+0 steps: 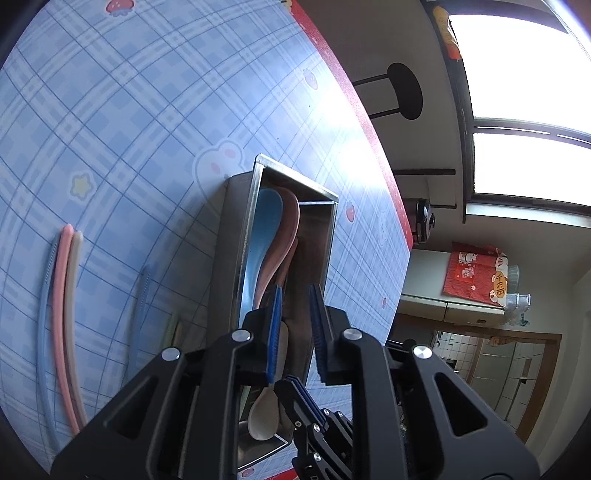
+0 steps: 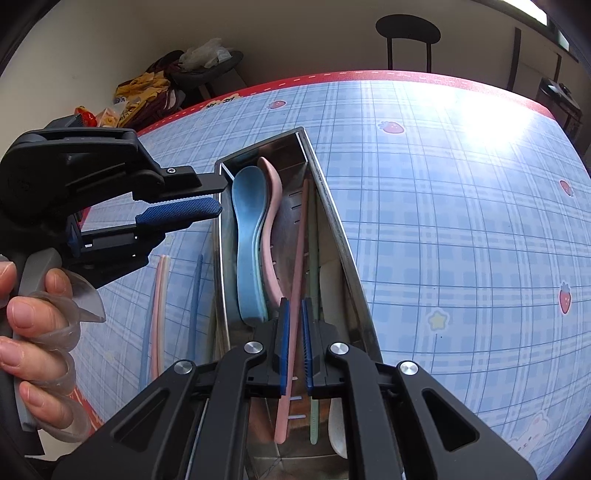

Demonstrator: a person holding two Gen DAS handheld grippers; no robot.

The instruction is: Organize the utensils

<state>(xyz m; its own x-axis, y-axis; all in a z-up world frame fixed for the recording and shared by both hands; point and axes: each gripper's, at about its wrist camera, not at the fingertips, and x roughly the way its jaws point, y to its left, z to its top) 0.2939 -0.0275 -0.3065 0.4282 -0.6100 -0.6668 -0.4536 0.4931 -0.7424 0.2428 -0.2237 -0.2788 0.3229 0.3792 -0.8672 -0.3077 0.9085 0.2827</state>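
Person's hand (image 2: 35, 314), far left of the right wrist view: bare fingers in clear rings, wrapped round the grey handle of the left gripper (image 2: 216, 201). That gripper reaches in level from the left, tips just at the left rim of the tray; from the left wrist view its blue pads stand a little apart with nothing pressed between them. Loose chopsticks (image 1: 66, 325), left of the tray: pale blue, pink and beige sticks lying side by side on the tablecloth (image 2: 461, 221), blue plaid with strawberries and a red border; a further blue stick lies nearer the tray. Metal tray (image 2: 334, 218), centre: long steel box lying on the cloth. Contents, left to right: blue spoon (image 2: 249, 236), pink spoon (image 2: 271, 206) nested against it, pink chopstick (image 2: 295, 295), green chopstick (image 2: 314, 258), and a white spoon (image 2: 336, 424) at the near right, partly hidden. Right gripper (image 2: 294, 343), lower centre: pointing steeply down into the tray, pads closed upon the pink chopstick, which runs lengthwise; whether its far end rests on the tray floor is hard to tell. Black chair (image 2: 408, 33), beyond the far table edge.
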